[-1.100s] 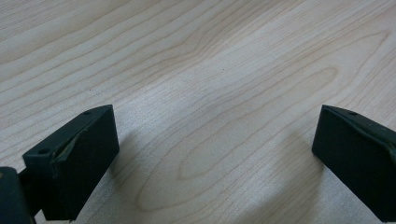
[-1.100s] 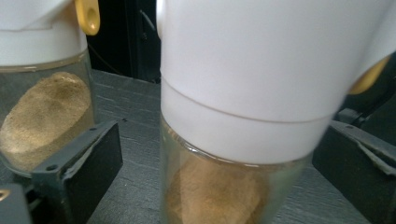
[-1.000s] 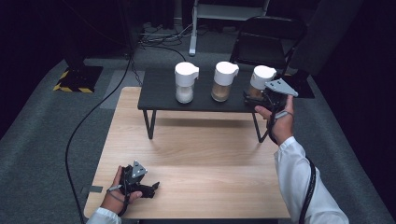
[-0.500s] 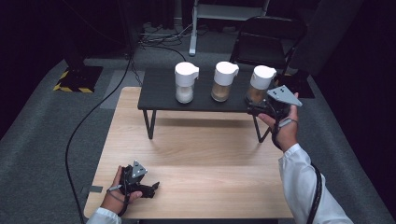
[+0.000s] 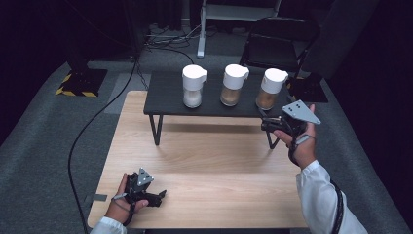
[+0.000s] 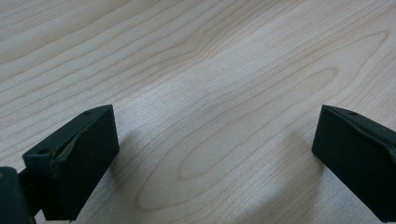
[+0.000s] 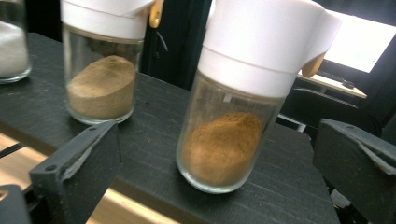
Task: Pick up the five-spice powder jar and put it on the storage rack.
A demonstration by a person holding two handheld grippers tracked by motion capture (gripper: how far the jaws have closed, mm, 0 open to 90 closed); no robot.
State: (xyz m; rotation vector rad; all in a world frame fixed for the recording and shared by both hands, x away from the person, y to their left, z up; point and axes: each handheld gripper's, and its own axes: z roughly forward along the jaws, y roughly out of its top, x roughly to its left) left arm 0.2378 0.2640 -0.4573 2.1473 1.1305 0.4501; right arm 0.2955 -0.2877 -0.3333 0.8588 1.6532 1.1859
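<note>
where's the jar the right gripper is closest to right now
High view: the jar stands at the right end of the black shelf, just beyond the open right gripper.

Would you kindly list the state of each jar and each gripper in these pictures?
Right jar: upright on the black shelf, lid on, part full of brown powder.
Middle jar: upright, lid on, part full of tan powder.
Left jar: upright, lid on, holds white powder.
Right gripper: open, jaws either side of the right jar, apart from it.
Left gripper: open, over bare wooden table.
</note>
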